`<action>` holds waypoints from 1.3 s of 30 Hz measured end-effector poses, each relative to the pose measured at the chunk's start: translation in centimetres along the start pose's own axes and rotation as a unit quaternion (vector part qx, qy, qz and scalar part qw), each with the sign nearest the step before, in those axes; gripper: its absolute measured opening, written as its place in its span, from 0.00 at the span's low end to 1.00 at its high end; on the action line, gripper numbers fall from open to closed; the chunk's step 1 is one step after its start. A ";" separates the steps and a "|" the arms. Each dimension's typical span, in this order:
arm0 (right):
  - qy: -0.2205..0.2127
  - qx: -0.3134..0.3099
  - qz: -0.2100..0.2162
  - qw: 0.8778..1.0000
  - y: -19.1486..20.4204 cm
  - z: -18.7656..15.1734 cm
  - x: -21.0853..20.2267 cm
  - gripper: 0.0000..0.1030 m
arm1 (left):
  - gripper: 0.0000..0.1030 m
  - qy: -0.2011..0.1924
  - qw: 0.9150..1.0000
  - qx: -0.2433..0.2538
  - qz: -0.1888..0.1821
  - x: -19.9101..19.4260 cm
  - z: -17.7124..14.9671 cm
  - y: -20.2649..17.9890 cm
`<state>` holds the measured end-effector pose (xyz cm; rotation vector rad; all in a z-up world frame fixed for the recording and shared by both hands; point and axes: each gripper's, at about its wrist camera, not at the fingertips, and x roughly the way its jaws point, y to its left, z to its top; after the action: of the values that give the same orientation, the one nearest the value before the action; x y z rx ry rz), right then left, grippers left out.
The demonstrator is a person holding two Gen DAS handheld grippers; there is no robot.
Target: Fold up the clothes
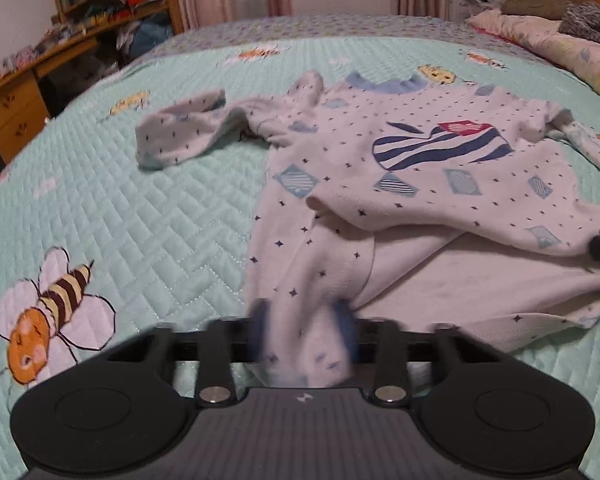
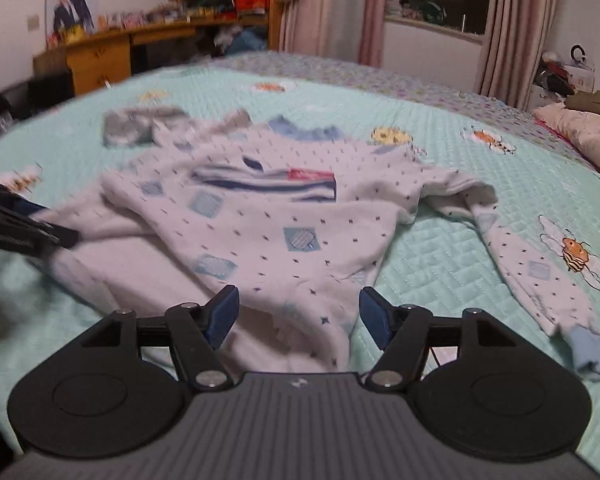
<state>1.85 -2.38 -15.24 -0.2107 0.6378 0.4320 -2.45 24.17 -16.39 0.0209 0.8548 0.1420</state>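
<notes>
Your left tongs (image 1: 304, 328) are clamping the hem of the top (image 1: 400, 168), which is lying rumpled on the bed (image 1: 120, 208), hem lifting, sleeves sprawling, folding still remaining, while your right tongs (image 2: 298, 312) are standing apart.

We're low over the bed (image 1: 100, 208) in both views, facing the far curtains. Our left camera sits close at the shirt (image 1: 400, 168) hem's left corner; our right camera, further right, shares the shirt (image 2: 284, 216).
</notes>
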 end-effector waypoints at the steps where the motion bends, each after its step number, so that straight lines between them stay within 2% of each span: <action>1: 0.006 0.007 -0.004 1.000 -0.3 -0.2 0.7 0.53 | 0.05 0.000 1.000 -0.008 -0.003 -0.1 0.1 0.2; 2: 0.013 0.015 -0.009 1.000 -0.6 -0.4 1.3 0.18 | 0.05 0.000 1.000 -0.013 -0.002 -0.2 0.2 0.3; 3: 0.010 0.044 0.003 0.999 -1.3 -0.5 1.4 0.08 | 0.05 -0.001 1.000 -0.014 0.003 -0.4 0.2 0.3; 7: -0.003 0.124 0.018 0.992 -3.3 -1.7 -1.0 0.07 | 0.05 -0.019 1.000 0.005 0.007 -2.6 -0.2 0.1; 14: 0.003 0.202 0.107 0.973 -5.9 -4.0 -7.6 0.07 | 0.04 -0.027 0.995 -0.034 -0.094 -8.0 -1.0 2.1; 17: 0.015 0.205 0.130 0.970 -5.4 -4.5 -9.1 0.07 | 0.04 -0.028 0.992 -0.044 -0.115 -8.8 -1.3 2.8; 23: -0.016 0.244 0.233 0.941 -6.4 -4.1 -11.2 0.07 | 0.05 -0.031 0.985 -0.064 -0.157 -10.5 -1.9 4.3; 24: -0.014 0.237 0.235 0.943 -6.4 -4.0 -11.0 0.07 | 0.05 -0.031 0.984 -0.068 -0.163 -10.7 -2.0 4.5; 26: 0.019 0.204 0.226 0.952 -5.8 -4.1 -10.1 0.07 | 0.07 -0.010 0.988 -0.081 -0.131 -9.1 -2.0 4.7; 30: 0.092 0.185 0.136 0.969 -5.1 -6.2 -7.6 0.16 | 0.11 0.020 0.993 -0.090 -0.074 -7.4 -2.6 5.2; 31: 0.104 0.198 0.130 0.966 -5.4 -6.7 -7.4 0.17 | 0.15 0.013 0.993 -0.088 -0.071 -7.9 -2.6 5.5; 32: 0.106 0.214 0.138 0.961 -6.2 -7.3 -7.6 0.21 | 0.20 0.007 0.994 -0.087 -0.067 -8.3 -2.6 5.7; 34: 0.092 0.246 0.142 0.954 -7.6 -7.5 -8.4 0.31 | 0.22 -0.011 0.995 -0.081 -0.055 -9.3 -2.4 6.1; 35: 0.081 0.257 0.136 0.953 -8.3 -7.3 -9.0 0.41 | 0.28 -0.022 0.995 -0.078 -0.051 -10.0 -2.1 6.3; 36: 0.069 0.270 0.128 0.952 -9.1 -7.1 -9.6 0.46 | 0.34 -0.033 0.994 -0.082 -0.057 -10.6 -1.9 6.6; 39: 0.031 0.305 0.126 0.944 -11.0 -6.3 -10.7 0.46 | 0.37 -0.054 0.991 -0.092 -0.086 -12.0 -0.5 6.7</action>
<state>-4.15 -17.66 -12.99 0.4544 0.8344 0.4544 -11.39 29.21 -7.25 -0.2164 0.7286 0.0565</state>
